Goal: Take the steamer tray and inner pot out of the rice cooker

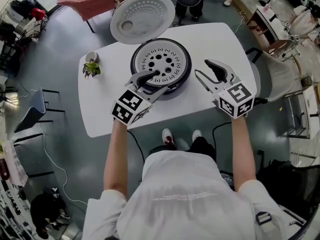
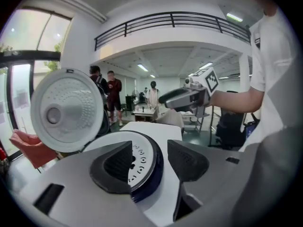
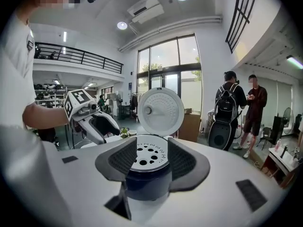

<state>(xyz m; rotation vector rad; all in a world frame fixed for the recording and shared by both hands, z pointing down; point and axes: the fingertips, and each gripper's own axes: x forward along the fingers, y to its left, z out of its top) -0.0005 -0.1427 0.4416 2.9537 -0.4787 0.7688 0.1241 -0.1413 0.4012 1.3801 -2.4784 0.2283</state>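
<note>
Here, white table [image 1: 100,115] on grey floor [image 1: 60,49], rice cooker [image 1: 188,68] open.

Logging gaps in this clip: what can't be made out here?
Inner pot: every view, covered by the steamer tray.
Rice cooker near side: head view, behind the left hand-held gripper.
Whether it touches the tray: head view, its own finger covers the spot.
Potted plant details: head view, too small.

Steamer tray [image 1: 161,61]: round, pale, full of holes; you see it lying level in the cooker's mouth.
Rice cooker [image 1: 187,73]: dark body, lid [image 1: 142,18] raised, mid-table [image 1: 215,39].
</note>
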